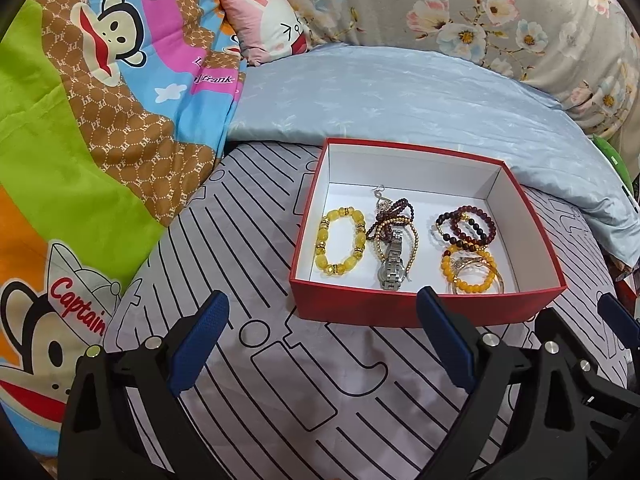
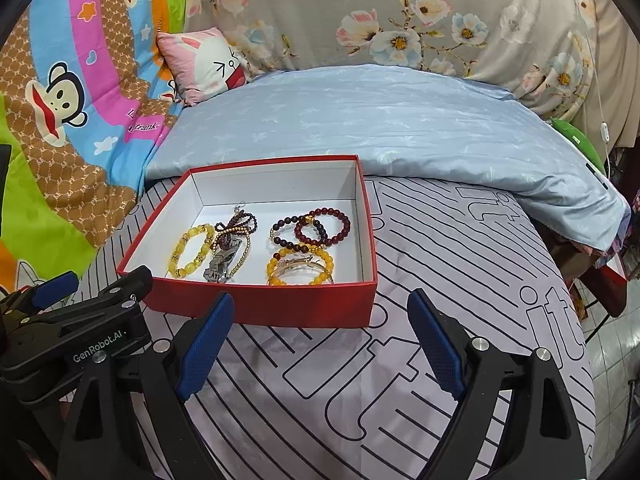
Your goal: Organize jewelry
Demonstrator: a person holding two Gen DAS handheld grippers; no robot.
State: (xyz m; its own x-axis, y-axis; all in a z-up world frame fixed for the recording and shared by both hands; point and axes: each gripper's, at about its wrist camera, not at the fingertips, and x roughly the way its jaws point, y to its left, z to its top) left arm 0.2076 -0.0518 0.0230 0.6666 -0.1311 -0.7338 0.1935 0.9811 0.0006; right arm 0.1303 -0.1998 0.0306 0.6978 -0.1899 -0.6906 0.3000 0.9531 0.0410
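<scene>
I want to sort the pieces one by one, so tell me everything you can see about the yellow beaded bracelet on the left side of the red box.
The yellow bracelet is a closed loop of chunky, glossy, translucent-looking yellow beads, broken at intervals by small gold-coloured spacers. It lies flat on the white floor of the red box, at the left end, near the front wall. In the right wrist view it seems to touch the tangle of dark beads and watch beside it; from the left it looks just apart. No gripper touches it.

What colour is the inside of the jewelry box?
White inside the box, red outside; clearest in the left wrist view.
</scene>
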